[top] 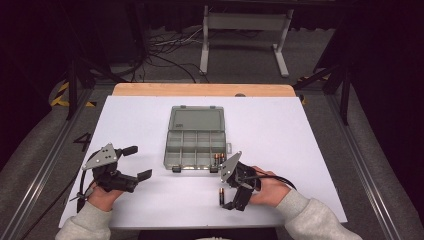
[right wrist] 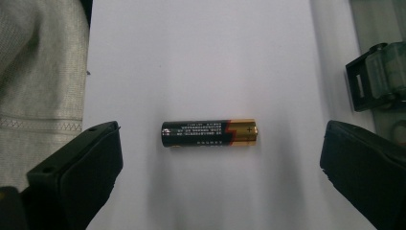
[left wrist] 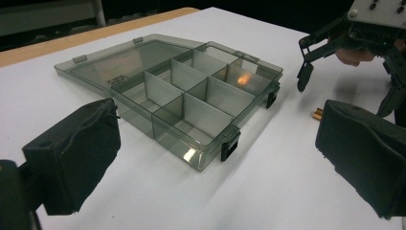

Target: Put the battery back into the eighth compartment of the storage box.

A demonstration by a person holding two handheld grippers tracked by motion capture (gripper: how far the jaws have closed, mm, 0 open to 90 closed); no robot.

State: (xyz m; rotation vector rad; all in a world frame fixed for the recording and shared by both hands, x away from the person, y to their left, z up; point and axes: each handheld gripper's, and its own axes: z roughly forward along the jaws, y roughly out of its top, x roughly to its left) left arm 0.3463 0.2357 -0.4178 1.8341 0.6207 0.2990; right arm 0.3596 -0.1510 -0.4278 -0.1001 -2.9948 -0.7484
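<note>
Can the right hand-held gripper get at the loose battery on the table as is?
Probably yes. The right hand-held gripper hangs open over the battery, which lies flat on bare white table between the jaws. Nothing lies between them; the organizer box sits off to one side.

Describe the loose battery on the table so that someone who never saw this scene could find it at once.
Start from the open grey compartment box in the middle of the white table. Go to its near right corner, then toward the person, where the right claw stands open. The battery lies between its jaws, black with a gold end. Unlike the batteries in the box, it lies alone on the table.
</note>
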